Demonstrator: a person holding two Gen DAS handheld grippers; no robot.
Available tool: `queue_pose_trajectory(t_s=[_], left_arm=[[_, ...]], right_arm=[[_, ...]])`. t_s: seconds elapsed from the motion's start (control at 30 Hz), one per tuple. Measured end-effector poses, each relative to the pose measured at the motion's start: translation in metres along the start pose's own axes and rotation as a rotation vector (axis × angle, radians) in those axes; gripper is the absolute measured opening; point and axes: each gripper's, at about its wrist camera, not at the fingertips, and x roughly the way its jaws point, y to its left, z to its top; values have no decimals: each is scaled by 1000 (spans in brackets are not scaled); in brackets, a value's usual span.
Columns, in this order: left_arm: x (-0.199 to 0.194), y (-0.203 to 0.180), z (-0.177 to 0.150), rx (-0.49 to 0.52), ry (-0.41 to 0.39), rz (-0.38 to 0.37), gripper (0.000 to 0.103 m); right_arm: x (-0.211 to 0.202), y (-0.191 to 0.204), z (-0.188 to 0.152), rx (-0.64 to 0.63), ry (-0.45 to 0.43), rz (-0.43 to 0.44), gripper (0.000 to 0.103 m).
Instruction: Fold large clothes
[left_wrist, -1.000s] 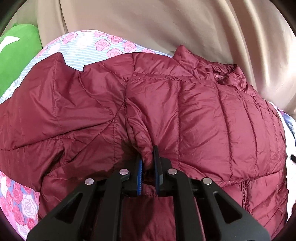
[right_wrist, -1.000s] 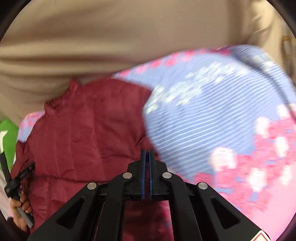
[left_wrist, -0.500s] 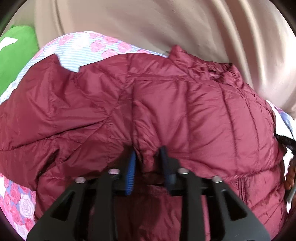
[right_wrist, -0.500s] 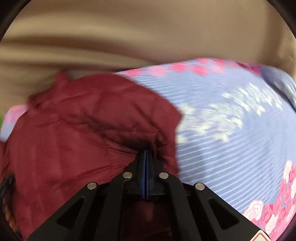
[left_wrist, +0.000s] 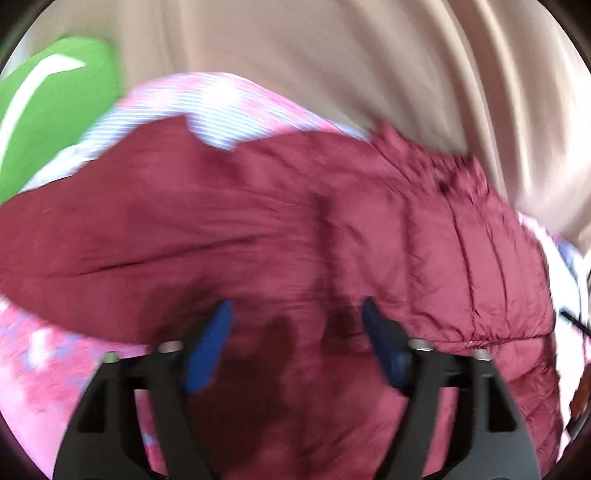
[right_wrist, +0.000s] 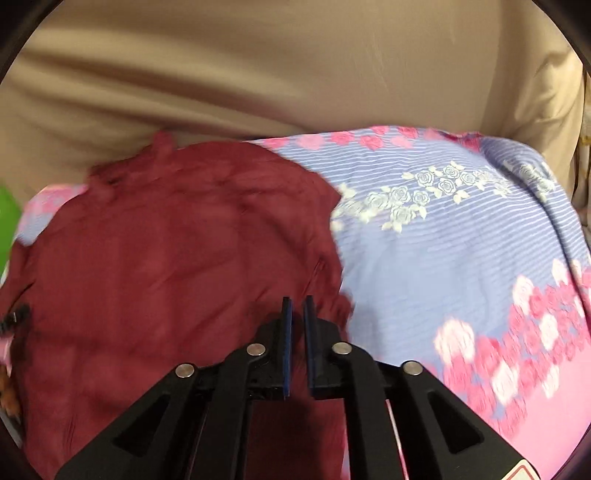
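A maroon quilted jacket (left_wrist: 332, 229) lies spread on a floral bedsheet (left_wrist: 229, 110), its collar at the far right in the left wrist view. My left gripper (left_wrist: 295, 306) hovers over the jacket's near part. Its jaws are opening and stand wide apart, with nothing pinched between the blue pads (left_wrist: 207, 350). In the right wrist view the jacket (right_wrist: 166, 258) fills the left half. My right gripper (right_wrist: 297, 306) sits at the jacket's right edge. Its jaws are opening, a narrow gap shows between the pads, and no fabric is pinched there.
Beige cloth (right_wrist: 258, 74) hangs along the far side of the bed. A green item (left_wrist: 55, 110) lies at the far left. The blue-striped, rose-printed sheet (right_wrist: 461, 258) stretches to the right of the jacket. A hand (left_wrist: 580, 398) shows at the right rim.
My left gripper let go of the jacket fold it pinched and opened wide, pulling back. My right gripper swung from the sheet to the jacket's edge, shut there, then parted slightly.
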Motion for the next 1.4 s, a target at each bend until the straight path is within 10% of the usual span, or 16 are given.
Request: queue_pose_trajectory(t_s=[0.33,0.57,0.73,0.9,1.1,1.4], left_arm=[[-75,266,3,-574,-54,283,87],[-68,346,8,-755,-84,313,79],[-42,342,23,-755,-41,211,2],[-74,240,80,-460,-195,249,0],[-113,34,132,-100,-295,-28,0],[-4,-249,44,295,9,-222,6]], right_arm=[[-61,29,-89,-131,41,105,30],[-70,29,-109,-108,62,93,35],[-77,24,-117,-68,70,76,37],[-91,16,-120,-48,40,44,38],[-102,13,-115,-25,8,76,39],[-100,3,-119,3,38,87,40]])
